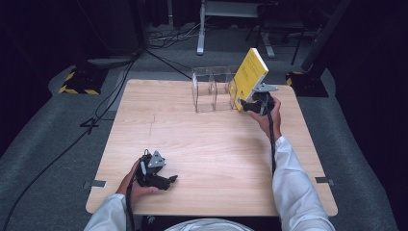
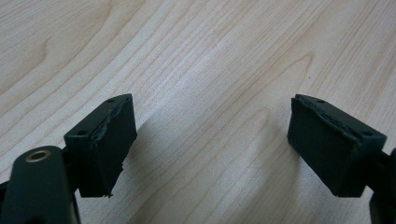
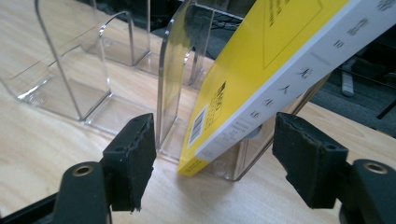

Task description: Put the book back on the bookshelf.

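A yellow book (image 1: 250,73) with a white spine leans tilted in the right-hand slot of a clear acrylic rack (image 1: 208,91) at the far side of the wooden table (image 1: 211,154). In the right gripper view the book (image 3: 261,74) rests its lower corner in the rack (image 3: 88,79). My right gripper (image 3: 214,156) is open, its jaws standing on either side of that corner without touching it; from above the right gripper (image 1: 247,106) sits just below the book. My left gripper (image 1: 169,181) rests near the table's front edge. It is open with bare wood between the left gripper's (image 2: 210,140) jaws.
The rack's left and middle slots hold nothing. Cables (image 1: 115,91) run across the grey floor to the left. A desk leg (image 1: 201,29) and a dark stand (image 1: 305,77) are behind the table.
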A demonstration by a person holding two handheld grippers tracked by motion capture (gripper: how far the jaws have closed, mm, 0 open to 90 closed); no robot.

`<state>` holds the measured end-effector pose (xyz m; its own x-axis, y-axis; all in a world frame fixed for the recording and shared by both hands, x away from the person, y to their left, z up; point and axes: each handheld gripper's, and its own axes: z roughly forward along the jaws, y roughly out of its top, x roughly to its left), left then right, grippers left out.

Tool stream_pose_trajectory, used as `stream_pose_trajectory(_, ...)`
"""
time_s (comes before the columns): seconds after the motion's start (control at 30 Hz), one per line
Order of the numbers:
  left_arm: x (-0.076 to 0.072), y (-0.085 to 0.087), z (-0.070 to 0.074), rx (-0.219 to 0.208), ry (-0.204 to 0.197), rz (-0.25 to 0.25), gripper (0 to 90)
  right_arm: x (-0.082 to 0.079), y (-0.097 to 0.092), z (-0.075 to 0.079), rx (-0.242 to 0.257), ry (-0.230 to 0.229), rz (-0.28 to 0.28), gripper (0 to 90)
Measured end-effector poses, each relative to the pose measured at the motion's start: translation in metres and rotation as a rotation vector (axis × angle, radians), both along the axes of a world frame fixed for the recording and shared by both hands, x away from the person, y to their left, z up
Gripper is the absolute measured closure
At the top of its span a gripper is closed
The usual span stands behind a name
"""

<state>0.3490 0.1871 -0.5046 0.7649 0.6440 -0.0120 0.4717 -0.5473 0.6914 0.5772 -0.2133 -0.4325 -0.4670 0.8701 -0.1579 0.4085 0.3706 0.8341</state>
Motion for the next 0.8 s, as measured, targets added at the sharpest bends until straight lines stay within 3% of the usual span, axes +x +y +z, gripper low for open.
stream_pose_trajectory(0.63,0.0,0.0,0.0,-0.001,0.001,0.001,16.0,-0.027,-0.005,0.009,-0.067,0.069,0.116,21.8)
stream_pose_trajectory(0.8,0.0,0.0,0.0,-0.001,0.0,0.0,16.0,-0.038,-0.006,0.012,-0.085,0.057,0.154,22.6)
